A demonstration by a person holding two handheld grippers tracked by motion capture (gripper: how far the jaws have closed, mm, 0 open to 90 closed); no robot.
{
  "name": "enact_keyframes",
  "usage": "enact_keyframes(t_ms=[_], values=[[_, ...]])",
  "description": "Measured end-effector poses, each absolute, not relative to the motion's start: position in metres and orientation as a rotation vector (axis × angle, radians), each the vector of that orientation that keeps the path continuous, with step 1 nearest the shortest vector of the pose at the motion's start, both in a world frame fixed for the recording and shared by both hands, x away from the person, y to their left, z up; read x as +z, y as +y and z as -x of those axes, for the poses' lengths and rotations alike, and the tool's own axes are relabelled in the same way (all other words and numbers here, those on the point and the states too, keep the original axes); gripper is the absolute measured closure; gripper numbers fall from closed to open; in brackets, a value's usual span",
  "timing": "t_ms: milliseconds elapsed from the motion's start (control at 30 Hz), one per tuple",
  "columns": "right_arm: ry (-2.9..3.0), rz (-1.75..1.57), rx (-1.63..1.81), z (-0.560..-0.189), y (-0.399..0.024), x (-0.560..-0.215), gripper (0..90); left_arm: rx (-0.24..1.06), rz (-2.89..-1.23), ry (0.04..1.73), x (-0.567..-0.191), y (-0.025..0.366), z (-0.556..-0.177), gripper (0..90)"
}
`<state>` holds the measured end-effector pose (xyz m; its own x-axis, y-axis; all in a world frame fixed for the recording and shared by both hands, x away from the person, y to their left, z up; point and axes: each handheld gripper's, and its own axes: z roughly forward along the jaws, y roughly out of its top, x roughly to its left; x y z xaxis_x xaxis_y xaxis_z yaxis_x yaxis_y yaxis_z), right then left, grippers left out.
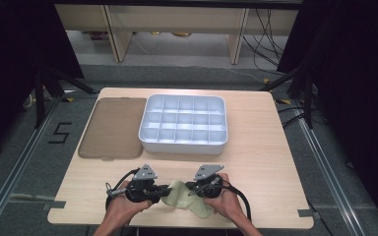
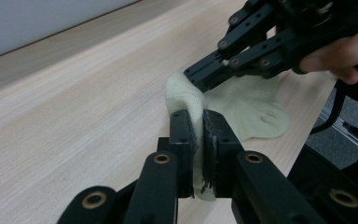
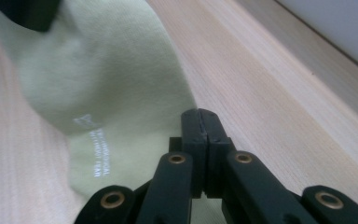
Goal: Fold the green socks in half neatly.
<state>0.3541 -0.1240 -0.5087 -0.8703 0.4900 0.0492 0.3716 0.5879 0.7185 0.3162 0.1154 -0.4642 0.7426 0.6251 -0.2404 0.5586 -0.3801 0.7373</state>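
A wooden table (image 1: 256,162) carries tray (image 1: 183,143), mat (image 1: 112,129), sock (image 1: 182,196).

high view – overhead, facing forward; claw views – close, low; shared: sock (image 1: 184,196), table (image 1: 256,162)

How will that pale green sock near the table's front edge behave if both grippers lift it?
The sock will probably sag between grips: it already bends softly where the left gripper pinches a raised fold. It looks thin and light, so lifting should take little force. Its knit surface seems unlikely to slip from shut jaws. The right gripper looks shut at its edge.
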Motion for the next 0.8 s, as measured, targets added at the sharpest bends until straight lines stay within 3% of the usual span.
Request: enact_keyframes(t_ms=[500, 800], values=[[2.657, -0.728, 1.202, -0.366, -0.116, -0.509, 90.0, 0.118, -2.069, 0.877, -0.457, 0.113, -0.320, 82.1], [2.628, -0.750, 1.190, -0.344, -0.168, -0.489, 90.0, 0.125, -2.071, 0.878, -0.456, 0.111, -0.319, 81.9]])
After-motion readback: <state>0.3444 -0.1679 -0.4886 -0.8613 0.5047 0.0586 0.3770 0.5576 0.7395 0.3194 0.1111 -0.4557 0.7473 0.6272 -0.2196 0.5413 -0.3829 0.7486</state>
